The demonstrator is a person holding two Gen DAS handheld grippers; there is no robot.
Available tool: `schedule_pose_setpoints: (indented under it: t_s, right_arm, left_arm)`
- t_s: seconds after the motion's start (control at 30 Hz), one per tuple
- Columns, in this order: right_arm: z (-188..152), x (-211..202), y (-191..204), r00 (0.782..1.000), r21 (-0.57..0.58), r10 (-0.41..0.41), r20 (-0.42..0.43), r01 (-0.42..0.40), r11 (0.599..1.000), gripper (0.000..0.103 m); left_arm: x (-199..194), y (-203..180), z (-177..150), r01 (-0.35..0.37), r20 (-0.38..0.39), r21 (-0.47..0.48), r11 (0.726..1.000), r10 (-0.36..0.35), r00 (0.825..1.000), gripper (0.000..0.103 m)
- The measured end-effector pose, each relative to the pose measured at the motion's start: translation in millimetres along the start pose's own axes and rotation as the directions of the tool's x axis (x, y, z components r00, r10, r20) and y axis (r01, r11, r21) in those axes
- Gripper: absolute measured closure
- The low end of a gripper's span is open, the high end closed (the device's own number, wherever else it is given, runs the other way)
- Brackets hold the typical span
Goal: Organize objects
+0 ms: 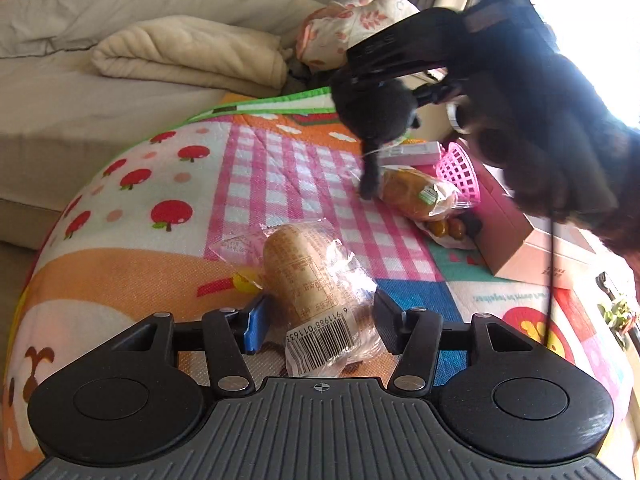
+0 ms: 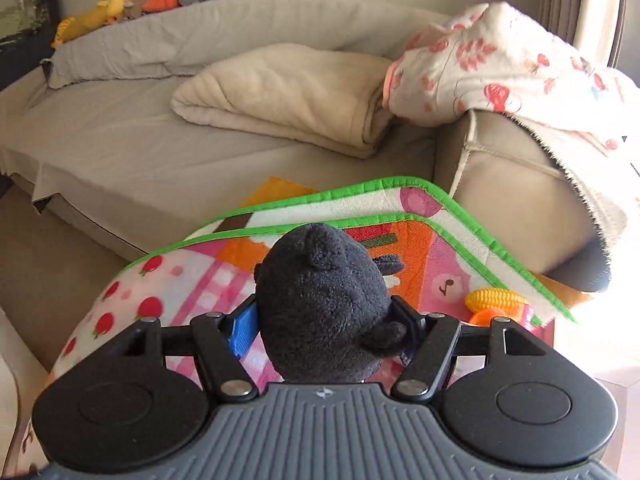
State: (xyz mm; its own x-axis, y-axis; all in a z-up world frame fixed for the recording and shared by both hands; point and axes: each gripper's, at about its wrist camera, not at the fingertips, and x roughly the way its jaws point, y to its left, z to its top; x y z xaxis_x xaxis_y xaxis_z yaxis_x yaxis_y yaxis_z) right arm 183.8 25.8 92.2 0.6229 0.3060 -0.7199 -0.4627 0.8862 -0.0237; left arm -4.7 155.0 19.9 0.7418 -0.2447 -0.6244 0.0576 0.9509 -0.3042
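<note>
My left gripper (image 1: 318, 322) is shut on a wrapped bread roll (image 1: 316, 284) with a barcode label, held just above the colourful play mat (image 1: 160, 184). My right gripper (image 2: 326, 320) is shut on a dark grey plush toy (image 2: 324, 304) and holds it up over the mat's far end; the same toy (image 1: 374, 116) and the right gripper's body show in the left wrist view, hanging above the mat. A second wrapped bun (image 1: 420, 192) lies on the mat beside a tipped pink basket (image 1: 460, 172).
A pink cardboard box (image 1: 520, 240) and a bag of small dark fruit (image 1: 448, 228) lie right of the bun. A toy corn cob (image 2: 496, 300) sits by the mat's green edge (image 2: 460, 220). A beige sofa (image 2: 160, 152) with folded blankets stands behind.
</note>
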Motion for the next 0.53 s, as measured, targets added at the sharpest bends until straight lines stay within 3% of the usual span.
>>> schedule_pose_setpoints:
  t_s: [0.2, 0.33, 0.53]
  right_arm:
    - [-65, -129, -23, 0.993, 0.001, 0.065, 0.100, -0.066, 0.998, 0.035]
    - [-126, -191, -47, 0.992, 0.029, 0.034, 0.120, -0.037, 0.999, 0.035]
    - [-197, -248, -79, 0.984, 0.081, -0.084, 0.159, 0.072, 0.994, 0.035]
  left_arm:
    - [-7, -11, -4, -0.017, 0.006, 0.017, 1.000, 0.017, 1.000, 0.047]
    - [-21, -37, 1, 0.058, 0.035, 0.074, 0.996, -0.061, 0.998, 0.048]
    - [-18, -124, 53, 0.183, 0.068, 0.222, 0.958, -0.203, 0.977, 0.047]
